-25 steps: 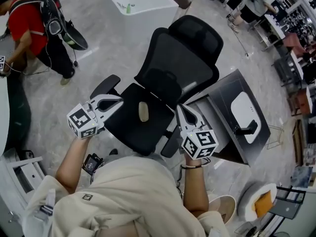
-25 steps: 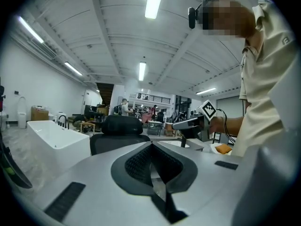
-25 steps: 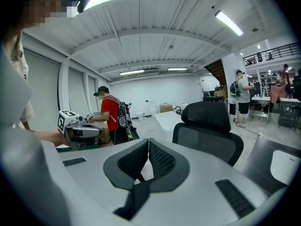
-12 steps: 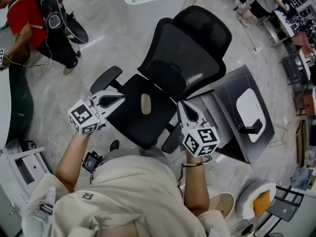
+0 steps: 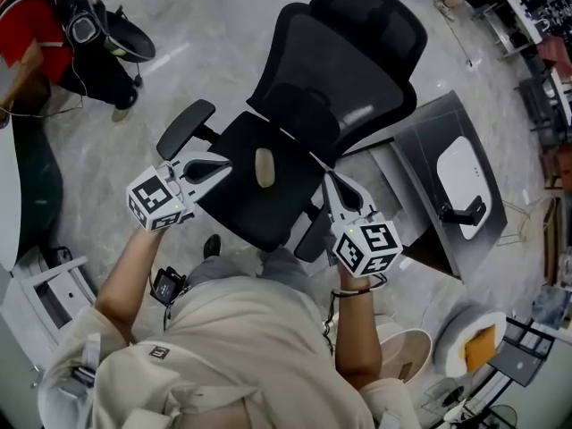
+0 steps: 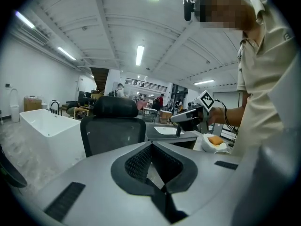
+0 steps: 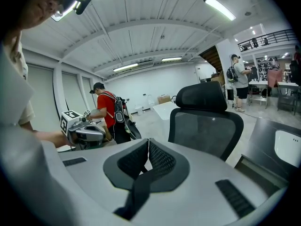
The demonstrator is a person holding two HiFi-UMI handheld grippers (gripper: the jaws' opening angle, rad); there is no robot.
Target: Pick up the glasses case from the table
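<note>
A small beige oblong glasses case [image 5: 264, 167] lies on the seat of a black office chair [image 5: 349, 70]. My left gripper [image 5: 227, 162] hovers just left of the case over the seat's edge, jaws shut and empty. My right gripper [image 5: 330, 180] hangs to the right of the case by the chair's armrest, also shut and empty. In the left gripper view the shut jaws [image 6: 151, 145] face the chair back [image 6: 113, 131] and the right gripper [image 6: 190, 118]. In the right gripper view the shut jaws [image 7: 148, 141] hide the seat; the left gripper [image 7: 87, 133] shows at left.
A grey table [image 5: 420, 150] stands right of the chair, with a white pad [image 5: 463, 172] and a black stand [image 5: 469, 213] on it. A person in red [image 5: 36, 25] bends at the far left. A bowl with an orange item [image 5: 478, 347] sits at bottom right.
Both grippers have sunk a little toward the chair seat, still shut. The head view has shifted, so the chair sits higher in the picture.
</note>
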